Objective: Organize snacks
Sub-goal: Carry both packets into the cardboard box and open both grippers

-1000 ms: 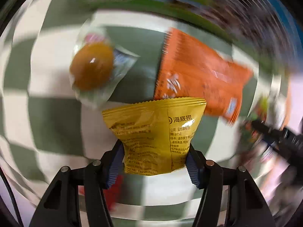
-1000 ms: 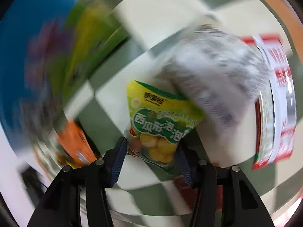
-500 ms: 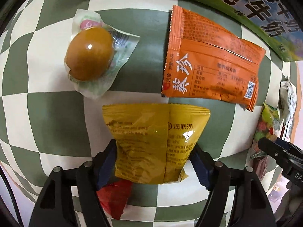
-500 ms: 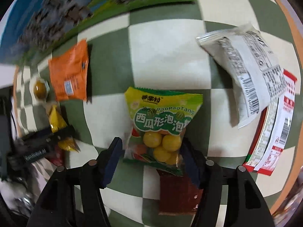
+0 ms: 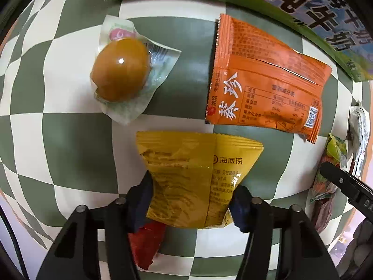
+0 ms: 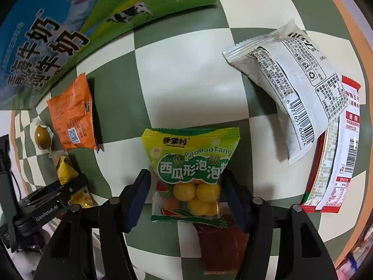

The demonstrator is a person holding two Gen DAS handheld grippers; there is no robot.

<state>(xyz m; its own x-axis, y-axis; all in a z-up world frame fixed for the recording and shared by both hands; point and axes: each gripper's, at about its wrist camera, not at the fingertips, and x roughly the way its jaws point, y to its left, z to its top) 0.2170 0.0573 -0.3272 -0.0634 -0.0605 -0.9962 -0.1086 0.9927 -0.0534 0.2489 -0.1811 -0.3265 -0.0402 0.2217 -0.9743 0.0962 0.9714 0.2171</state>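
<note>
Left tool (image 5: 192, 200) closing on yellow packet (image 5: 198, 175); right tool (image 6: 185, 197) closing around candy bag (image 6: 190, 175), contact unclear. Orange packet (image 5: 263, 88), egg (image 5: 120, 68), white packets (image 6: 286, 93) apparently unsorted on tabletop (image 6: 186, 70).

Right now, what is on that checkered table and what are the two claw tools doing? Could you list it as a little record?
surface: green and cream checkered cloth
left gripper: jaws closing around the yellow packet
right gripper: jaws closing around the gumball packet
loose snacks: wrapped egg, orange packet, white packet, red-and-white packet
back edge: milk carton box
</note>
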